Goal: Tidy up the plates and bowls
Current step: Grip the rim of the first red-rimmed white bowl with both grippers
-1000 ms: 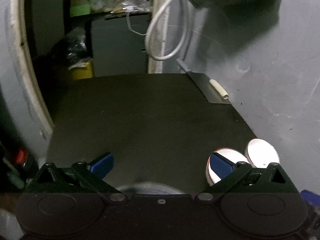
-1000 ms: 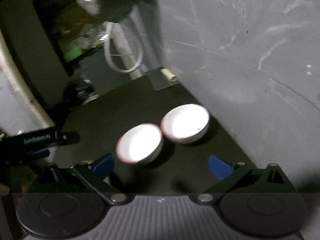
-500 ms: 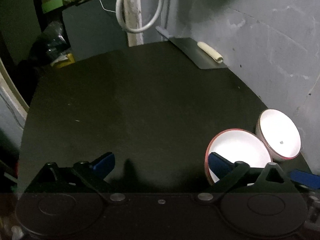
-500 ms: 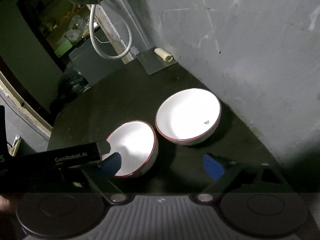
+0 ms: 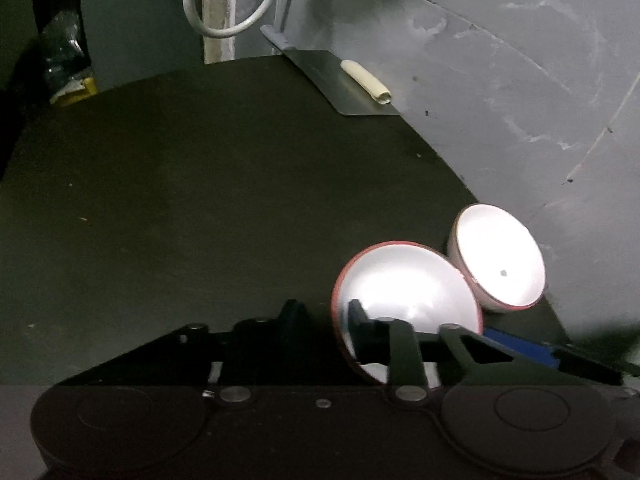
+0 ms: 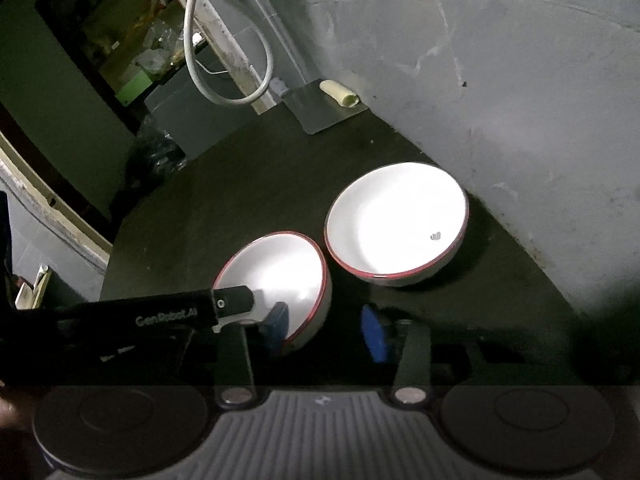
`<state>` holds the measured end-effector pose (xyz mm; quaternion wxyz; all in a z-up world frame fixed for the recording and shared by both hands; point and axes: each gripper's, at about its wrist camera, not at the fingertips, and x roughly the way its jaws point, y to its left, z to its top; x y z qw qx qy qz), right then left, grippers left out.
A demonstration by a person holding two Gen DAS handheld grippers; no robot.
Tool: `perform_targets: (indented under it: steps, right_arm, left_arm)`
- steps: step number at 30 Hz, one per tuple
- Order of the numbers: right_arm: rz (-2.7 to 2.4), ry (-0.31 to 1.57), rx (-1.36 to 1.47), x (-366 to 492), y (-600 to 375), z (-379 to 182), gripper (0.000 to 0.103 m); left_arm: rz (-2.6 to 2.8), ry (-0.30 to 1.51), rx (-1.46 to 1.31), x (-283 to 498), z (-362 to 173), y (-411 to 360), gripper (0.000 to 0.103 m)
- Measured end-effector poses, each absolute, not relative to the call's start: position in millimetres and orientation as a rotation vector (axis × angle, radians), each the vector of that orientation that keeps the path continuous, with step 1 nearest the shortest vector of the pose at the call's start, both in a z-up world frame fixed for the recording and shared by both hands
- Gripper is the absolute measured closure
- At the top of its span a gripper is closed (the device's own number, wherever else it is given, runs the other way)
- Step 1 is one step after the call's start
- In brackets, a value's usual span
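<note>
both claws work at the near bowl [image 6: 280, 276] on the dark table [image 5: 200, 200]. the left claw [image 5: 324, 316] has narrowed and its jaws are closing: one finger [image 5: 360, 320] sits inside the bowl against the white inner wall, the other [image 5: 292, 312] stands just outside the red rim, so the rim lies between them. whether the pads already press on it cannot be told.

the right claw [image 6: 326, 330] is also closing. its left finger [image 6: 276, 326] sits inside the same bowl at the near edge, its right finger [image 6: 372, 332] just outside the bowl's wall, with the near rim between them; here too a firm pinch cannot be told. in the right view the left claw's black body [image 6: 160, 316] reaches in from the left, its tip over the bowl's inside.

the far bowl [image 6: 396, 220] stands upright ahead and to the right of the right claw, just beside the near bowl, close to the grey wall [image 6: 500, 100]. far ahead of both claws a metal sheet [image 5: 348, 88] lies at the table's back edge with a pale roll [image 5: 366, 82] on it, and a white cable [image 5: 232, 4] loops above.
</note>
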<state>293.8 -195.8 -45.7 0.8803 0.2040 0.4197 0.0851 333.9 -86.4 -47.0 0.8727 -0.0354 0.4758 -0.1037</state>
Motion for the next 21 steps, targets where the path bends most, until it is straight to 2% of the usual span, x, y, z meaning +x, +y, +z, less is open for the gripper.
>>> perform_targets:
  steps: [1,3,6,21]
  right_arm:
    - [0.182,0.875,0.424,294,-195,-46,0.065]
    - [0.193,0.879,0.427,295,-194,-46,0.069]
    - [0.216,0.88,0.432,295,-193,-45,0.075]
    - [0.271,0.758,0.388,243,-182,-7,0.075]
  left_arm:
    - [-0.223,0.995,-0.08,334,-47,-88,0.088]
    - [-0.232,0.997,-0.09,332,-47,-89,0.094]
    - [-0.233,0.993,-0.096,330,-46,-89,0.095]
    - [-0.251,0.851,-0.179,267,-2,-65,0.095]
